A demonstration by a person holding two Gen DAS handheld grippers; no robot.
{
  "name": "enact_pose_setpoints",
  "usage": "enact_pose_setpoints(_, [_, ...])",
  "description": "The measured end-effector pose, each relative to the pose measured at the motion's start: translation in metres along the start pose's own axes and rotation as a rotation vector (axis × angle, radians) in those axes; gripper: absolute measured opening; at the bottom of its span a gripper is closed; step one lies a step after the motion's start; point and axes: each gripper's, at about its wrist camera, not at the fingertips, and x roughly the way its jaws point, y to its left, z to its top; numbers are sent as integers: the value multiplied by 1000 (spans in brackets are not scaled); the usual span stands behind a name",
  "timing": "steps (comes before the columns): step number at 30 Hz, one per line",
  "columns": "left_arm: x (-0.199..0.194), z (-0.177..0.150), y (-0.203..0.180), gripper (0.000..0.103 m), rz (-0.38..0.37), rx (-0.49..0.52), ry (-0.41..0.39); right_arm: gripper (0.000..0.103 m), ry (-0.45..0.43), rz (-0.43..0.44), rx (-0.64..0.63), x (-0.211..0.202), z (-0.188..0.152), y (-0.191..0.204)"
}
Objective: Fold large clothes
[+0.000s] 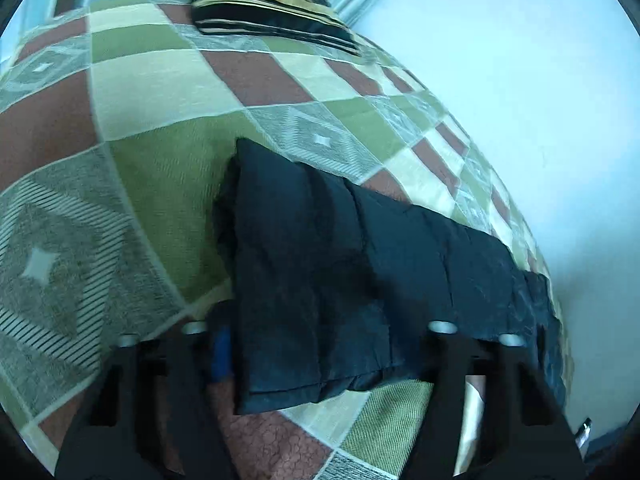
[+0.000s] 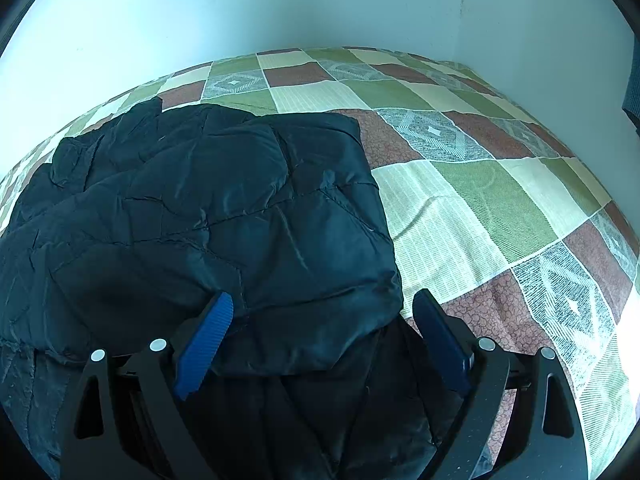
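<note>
The right tongs (image 2: 320, 320) stand spread wide around a folded edge of the dark quilted jacket (image 2: 208, 216), not clamping it. The left tongs (image 1: 320, 332) are likewise released above it. The jacket lies on the checkered bedspread (image 2: 472, 200), near a striped pillow (image 1: 264, 4) and pale wall (image 2: 280, 4).

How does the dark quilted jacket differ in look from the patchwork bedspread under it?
The dark quilted jacket is one glossy blue-black colour; the patchwork bedspread mixes green, cream, brown and grey squares. The jacket is puffy and creased, folded into a thick stack, while the bedspread lies spread out and nearly smooth. The jacket covers only part of the bed; the bedspread reaches the walls. Both are soft fabric divided into panels.
</note>
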Motion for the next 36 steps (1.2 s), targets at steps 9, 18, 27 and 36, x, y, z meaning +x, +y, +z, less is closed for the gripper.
enact_pose_setpoints(9, [-22,4,-10,9,-13,1,-43,90,7,10,9,1,1,-3])
enact_pose_setpoints(18, [-62,-10,-164,7,-197,285,-108,90,10,33,27,1,1,-7])
enact_pose_setpoints(27, [-14,-95,-356,7,-379,564,54,90,21,66,54,3,1,-11])
enact_pose_setpoints(36, [55,-205,-472,7,-447,717,237,90,26,81,67,4,0,-14])
